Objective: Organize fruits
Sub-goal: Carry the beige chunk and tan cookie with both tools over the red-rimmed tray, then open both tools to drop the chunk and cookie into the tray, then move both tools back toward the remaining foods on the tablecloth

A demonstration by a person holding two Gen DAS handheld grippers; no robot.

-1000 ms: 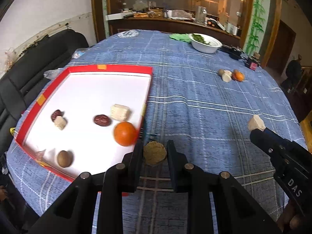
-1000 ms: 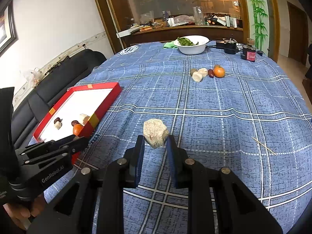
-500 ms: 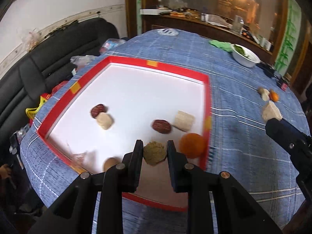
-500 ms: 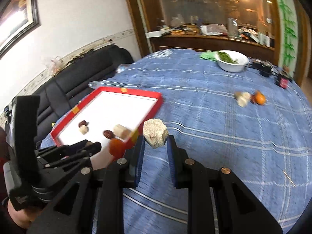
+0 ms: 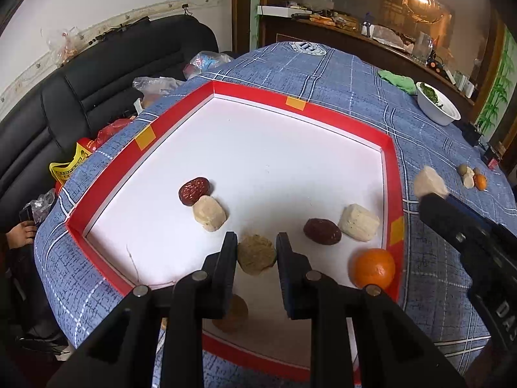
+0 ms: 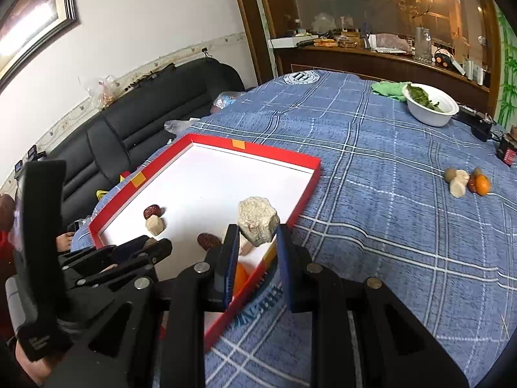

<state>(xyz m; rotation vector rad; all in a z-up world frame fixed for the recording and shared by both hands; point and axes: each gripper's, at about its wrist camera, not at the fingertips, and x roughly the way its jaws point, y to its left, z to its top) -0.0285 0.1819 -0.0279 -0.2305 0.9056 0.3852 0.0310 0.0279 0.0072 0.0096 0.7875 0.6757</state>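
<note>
**Both grippers carried a piece to the red tray**

Left gripper [image 5: 256,252] was closed on a tan lump [image 5: 256,254], its jaws pressing the lump's two sides and holding it above the white floor of the tray [image 5: 391,158] near the near rim. A shadow lay on the floor below the lump, so it was judged to be in the air and not yet set down. In this left wrist view the tray already held a date [image 5: 194,190] touching a pale chunk [image 5: 210,213] toward the left rim, a second date [image 5: 322,231] just beside a white block [image 5: 358,222] near the right rim, and an orange [image 5: 373,268] in the near right corner. A brown round piece [image 5: 231,313] showed partly under the jaws. The like pairs suggested sorting by grouping, so the lump probably wanted an open patch of floor. Over the right rim the right gripper's tip held a pale piece, and a small cluster [image 5: 471,176] of leftovers sat far off on the cloth.

Seen from the right wrist, the right gripper [image 6: 257,236] was shut on a beige rock-like chunk [image 6: 258,218], gripped low so most of it stood above the fingertips. It hung over the tray's right rim, judged next in line for release. The left gripper was low over the tray's near left part. A bowl [image 6: 431,108] of greens stood at the table's far edge, well apart.
</note>
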